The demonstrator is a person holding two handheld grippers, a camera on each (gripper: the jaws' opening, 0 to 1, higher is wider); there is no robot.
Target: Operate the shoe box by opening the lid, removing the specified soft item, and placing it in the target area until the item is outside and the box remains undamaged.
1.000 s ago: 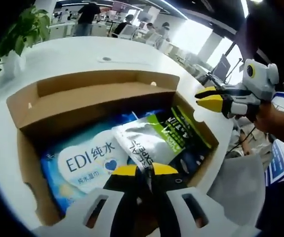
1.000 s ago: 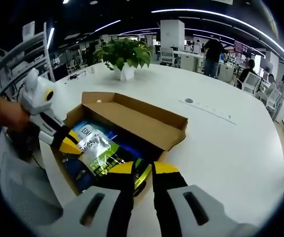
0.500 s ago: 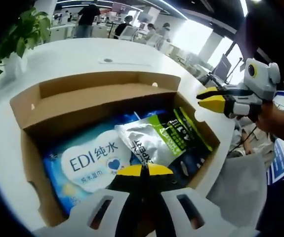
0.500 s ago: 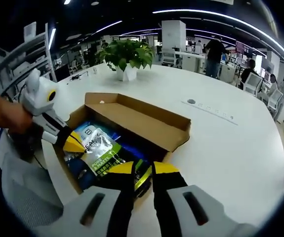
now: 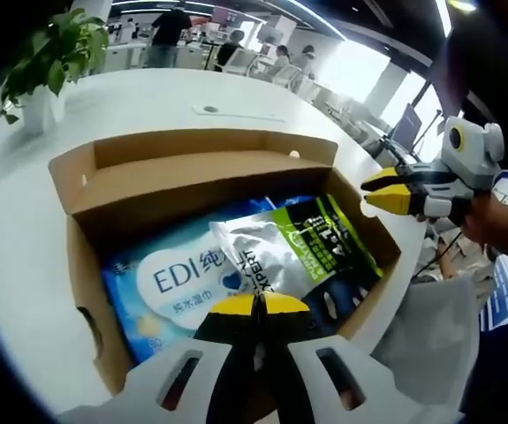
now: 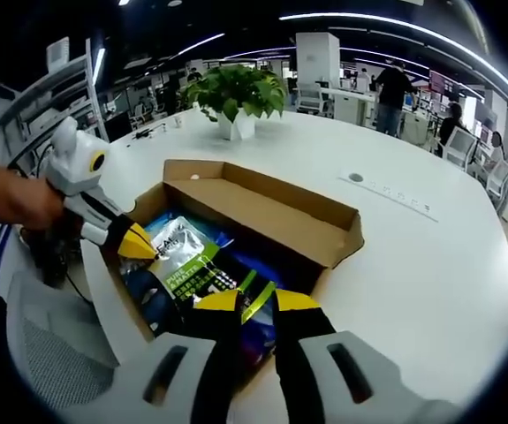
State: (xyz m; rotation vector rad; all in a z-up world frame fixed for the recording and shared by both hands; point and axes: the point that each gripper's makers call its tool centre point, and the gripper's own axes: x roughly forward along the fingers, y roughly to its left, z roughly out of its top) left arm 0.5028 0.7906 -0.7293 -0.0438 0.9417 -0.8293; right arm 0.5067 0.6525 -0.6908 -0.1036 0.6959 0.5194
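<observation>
Now, box (image 5: 192, 177): lid open.
Silver bag (image 5: 276, 256): soft, light, slippery; pinch its edge.
Left claw (image 5: 255, 305): closed on bag's edge.
Right claw (image 6: 255, 302): slightly apart, empty.

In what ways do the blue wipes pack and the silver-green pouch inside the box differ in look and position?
The blue wipes pack is blue with a white label reading EDI; the silver-green pouch is silver at one end and green and black at the other. The wipes pack lies flat at the bottom of the box, while the pouch rests on top, overlapping its edge. The left tongs are shut at the pouch's edge, not at the wipes pack. Both are soft packs.
</observation>
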